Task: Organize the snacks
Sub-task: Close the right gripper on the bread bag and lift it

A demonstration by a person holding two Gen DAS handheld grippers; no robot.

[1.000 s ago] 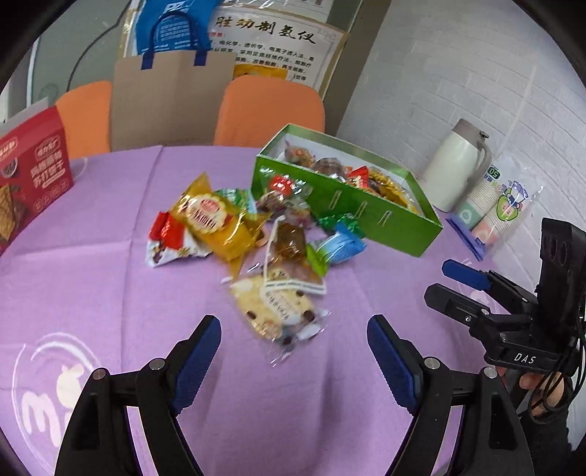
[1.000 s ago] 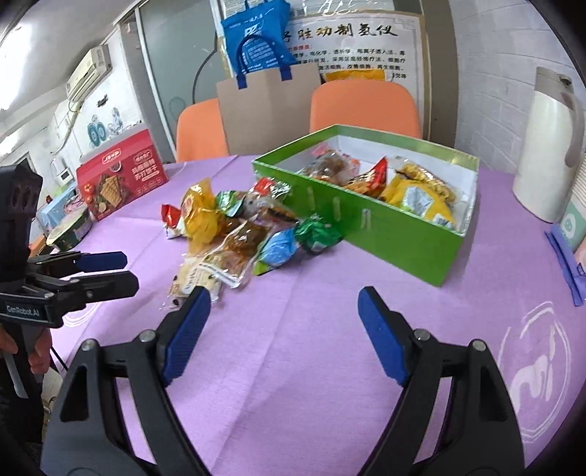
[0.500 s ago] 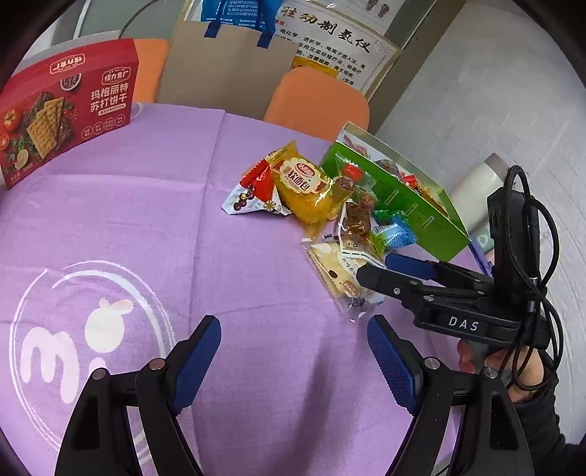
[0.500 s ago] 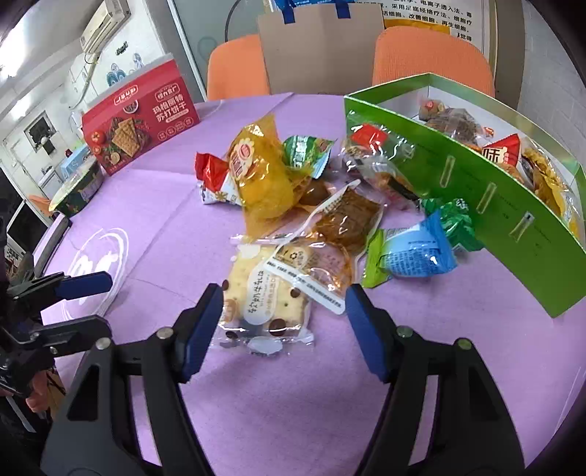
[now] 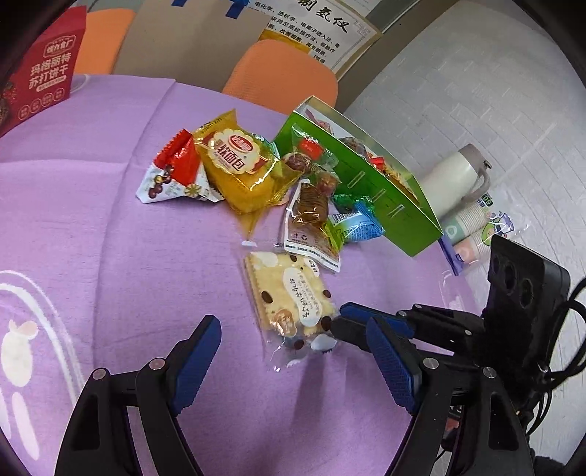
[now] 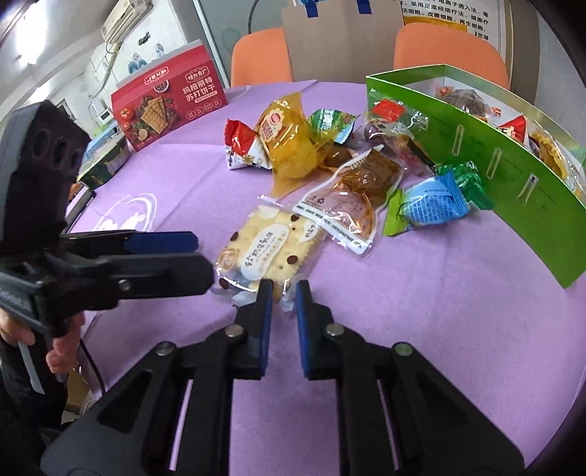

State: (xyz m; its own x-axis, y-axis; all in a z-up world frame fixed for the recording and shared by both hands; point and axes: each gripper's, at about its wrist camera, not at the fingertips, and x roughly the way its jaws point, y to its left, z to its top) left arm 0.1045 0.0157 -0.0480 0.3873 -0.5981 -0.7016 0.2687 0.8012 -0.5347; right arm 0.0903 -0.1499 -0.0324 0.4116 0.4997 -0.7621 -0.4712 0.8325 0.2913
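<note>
Both grippers have dropped toward the snack pile, and the right gripper has just been closing, its jaws now clamped on the near edge of the cream biscuit packet. The left gripper hangs released just left of that packet, holding nothing. A good lift would probably be straight up, since only crinkly wrapper is pinched and may slip. The brown jerky pouch overlaps the packet's far corner, and the green box stands far right on the purple tablecloth.

An office meeting room: wall notice, air conditioner, orange chairs round a table.
</note>
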